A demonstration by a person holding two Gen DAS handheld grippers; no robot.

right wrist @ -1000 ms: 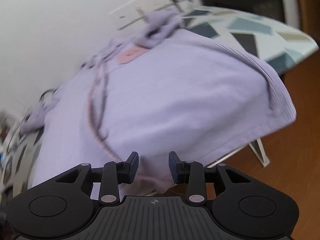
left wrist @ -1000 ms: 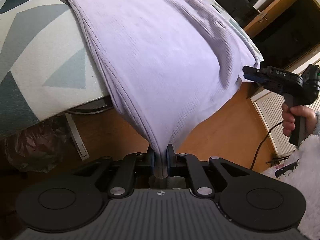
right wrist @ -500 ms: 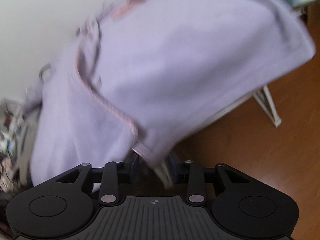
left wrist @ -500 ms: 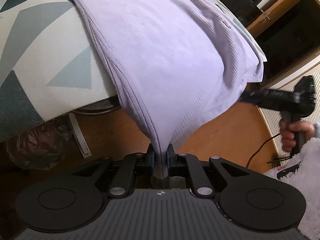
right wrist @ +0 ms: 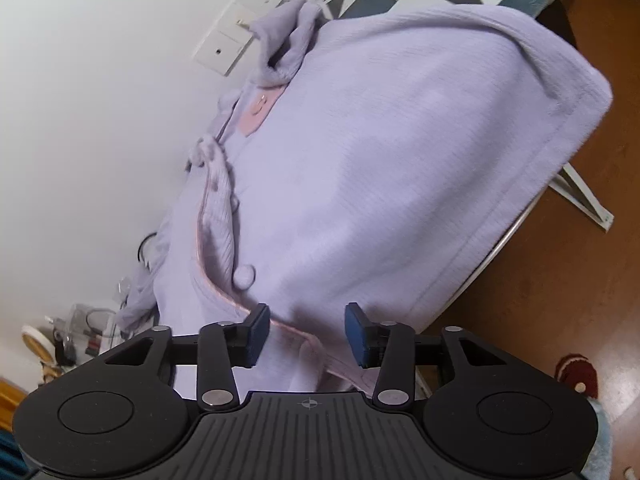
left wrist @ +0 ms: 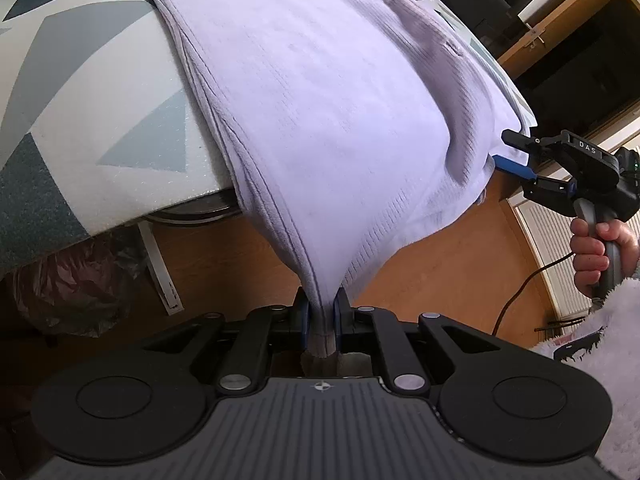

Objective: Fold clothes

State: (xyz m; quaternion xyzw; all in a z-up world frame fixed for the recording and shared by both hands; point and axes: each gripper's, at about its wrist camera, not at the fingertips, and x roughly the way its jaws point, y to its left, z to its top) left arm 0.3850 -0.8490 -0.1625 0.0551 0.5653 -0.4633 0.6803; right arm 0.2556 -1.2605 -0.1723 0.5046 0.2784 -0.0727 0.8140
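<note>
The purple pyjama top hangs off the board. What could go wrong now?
1. Only the left claw pinches the pyjama top; a hard tug might drag it off the ironing board.
2. The right claw, whose jaws have just been opening, might grab only the pink-trimmed edge, so the fold could go crooked.

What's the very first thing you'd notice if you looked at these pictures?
A big fluffy lilac robe drapes over an ironing board with a triangle pattern, one end hanging off the edge. The left gripper pinches its lowest corner tight. The right gripper, held in a hand, has its jaws open around the robe's pink-edged hem, just below a round button.
</note>
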